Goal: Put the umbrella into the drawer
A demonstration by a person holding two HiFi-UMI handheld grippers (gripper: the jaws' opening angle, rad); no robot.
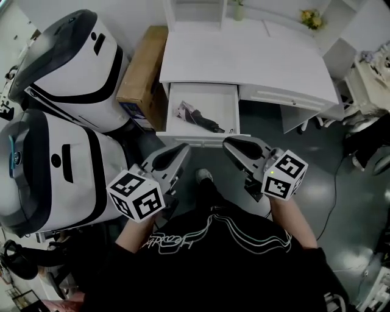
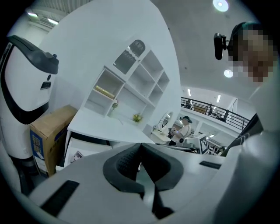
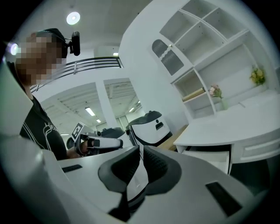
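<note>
The black folded umbrella (image 1: 201, 119) lies inside the open white drawer (image 1: 173, 109) of the desk, beside a printed sheet. Both grippers hang in front of my body, short of the drawer front and apart from it. My left gripper (image 1: 183, 148) is shut with nothing between its pads; in the left gripper view its tips (image 2: 140, 145) meet, with the drawer (image 2: 78, 154) beyond. My right gripper (image 1: 229, 144) is also shut and empty; in the right gripper view its tips (image 3: 141, 148) meet, and the drawer (image 3: 212, 156) shows at the right.
The white desk (image 1: 244, 58) carries a shelf unit and small flowers (image 1: 312, 18). A cardboard box (image 1: 143, 67) stands left of the drawer. Two large white-and-black machines (image 1: 73, 61) (image 1: 49, 167) fill the left side. A cable (image 1: 334, 201) runs over the dark floor at right.
</note>
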